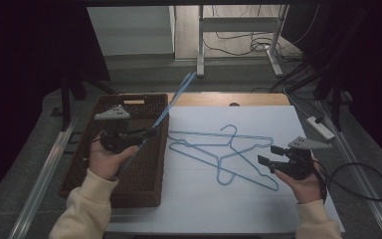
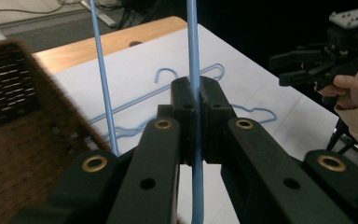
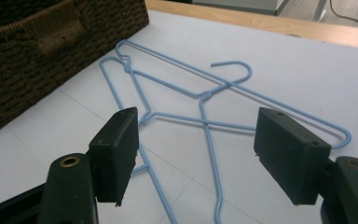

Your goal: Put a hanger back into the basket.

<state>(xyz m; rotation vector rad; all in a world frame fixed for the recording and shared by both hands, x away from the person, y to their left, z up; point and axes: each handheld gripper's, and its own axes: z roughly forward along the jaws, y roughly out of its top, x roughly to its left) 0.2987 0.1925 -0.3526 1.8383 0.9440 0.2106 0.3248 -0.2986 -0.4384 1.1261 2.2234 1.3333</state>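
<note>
Over the wicker basket (image 1: 151, 189) at the left of the table, a blue wire hanger (image 1: 176, 94) is held aloft by the left gripper (image 1: 146, 133). In the left gripper view its jaws are clenched on one wire of that hanger (image 2: 192, 56), with a second wire of the same hanger (image 2: 103, 84) running beside them. The hanger is tilted, its far end reaching up and beyond the basket's back corner.

On the white sheet (image 1: 258, 209) covering the table, two more blue hangers (image 1: 224, 149) lie crossed over one another, just beside the basket. The right gripper (image 1: 267, 155) is held near their right-hand ends; in the right gripper view its jaws stand wide apart with nothing between them, the crossed hangers (image 3: 205, 107) lying on the sheet beyond the pads.

The step in hand is judged to be the transfer of the lifted hanger into the basket, with the right gripper released and being readied for the next hanger. The next move is judged to call for the held hanger to be lowered flat into the basket before release, since its length is close to the basket's. Because the remaining two overlap, a grip on a single wire clear of the crossing will be needed, lest both be dragged together.

No brand, label or legible writing is found on any item.
</note>
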